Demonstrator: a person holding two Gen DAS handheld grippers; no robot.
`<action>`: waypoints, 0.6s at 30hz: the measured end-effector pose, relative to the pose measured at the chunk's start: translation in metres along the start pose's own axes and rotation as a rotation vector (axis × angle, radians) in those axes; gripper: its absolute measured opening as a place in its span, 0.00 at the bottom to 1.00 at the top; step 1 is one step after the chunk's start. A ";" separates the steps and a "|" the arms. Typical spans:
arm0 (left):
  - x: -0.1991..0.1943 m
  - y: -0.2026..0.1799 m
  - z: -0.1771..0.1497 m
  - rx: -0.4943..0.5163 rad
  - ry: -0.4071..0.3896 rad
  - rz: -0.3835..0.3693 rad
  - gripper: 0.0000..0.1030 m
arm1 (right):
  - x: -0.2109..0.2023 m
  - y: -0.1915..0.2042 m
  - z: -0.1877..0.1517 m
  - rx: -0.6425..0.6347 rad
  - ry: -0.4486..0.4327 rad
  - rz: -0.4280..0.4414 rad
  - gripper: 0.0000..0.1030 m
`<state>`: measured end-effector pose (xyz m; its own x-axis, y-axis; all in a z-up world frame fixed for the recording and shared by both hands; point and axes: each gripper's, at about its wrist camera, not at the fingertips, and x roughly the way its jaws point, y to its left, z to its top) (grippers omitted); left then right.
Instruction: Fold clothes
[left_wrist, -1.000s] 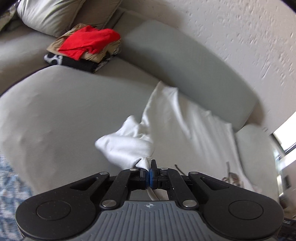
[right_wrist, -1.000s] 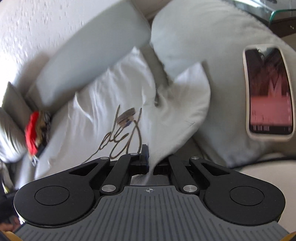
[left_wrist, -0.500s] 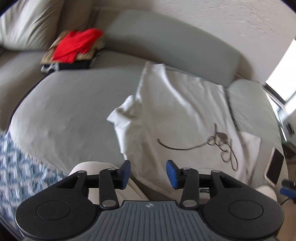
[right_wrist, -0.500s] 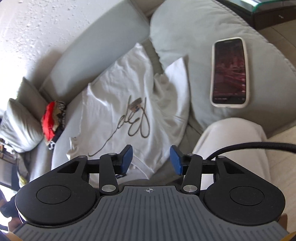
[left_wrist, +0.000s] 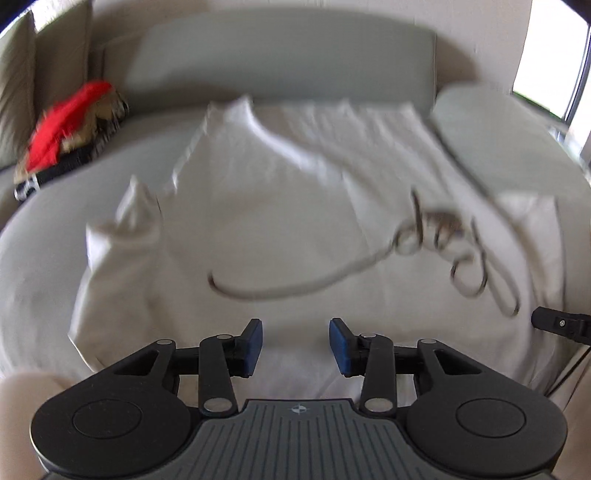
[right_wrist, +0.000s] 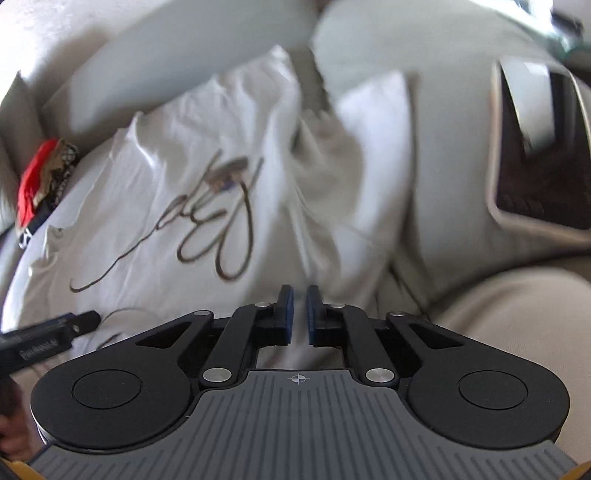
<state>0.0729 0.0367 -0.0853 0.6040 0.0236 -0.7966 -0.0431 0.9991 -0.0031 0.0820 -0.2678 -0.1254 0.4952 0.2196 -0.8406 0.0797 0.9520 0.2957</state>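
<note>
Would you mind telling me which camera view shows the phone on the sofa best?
The right wrist view. The phone lies there at upper right on the grey sofa cushion, its dark screen and pale case visible, though blurred and partly cut by the frame edge. The left wrist view does not show it at all.

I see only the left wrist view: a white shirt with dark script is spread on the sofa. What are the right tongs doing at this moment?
Observer: The right tongs are closing, with only a narrow gap left, over the near edge of the white shirt. No cloth looks pinched between them.
Operator: Is something lying to the right of the shirt?
Observer: Yes. A phone lies screen up on the sofa cushion, apart from the right sleeve.
</note>
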 end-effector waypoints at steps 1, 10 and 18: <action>0.001 0.000 -0.002 0.011 0.022 0.010 0.38 | -0.005 -0.005 0.002 0.030 0.025 0.003 0.17; -0.020 0.011 0.017 -0.105 0.050 -0.066 0.42 | -0.025 -0.069 0.062 0.260 -0.385 0.007 0.44; -0.002 -0.007 0.026 -0.081 0.030 -0.087 0.44 | 0.028 -0.089 0.116 0.280 -0.370 -0.029 0.36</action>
<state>0.0933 0.0310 -0.0682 0.5842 -0.0657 -0.8090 -0.0559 0.9911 -0.1209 0.1896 -0.3715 -0.1230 0.7610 0.0544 -0.6465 0.3031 0.8512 0.4285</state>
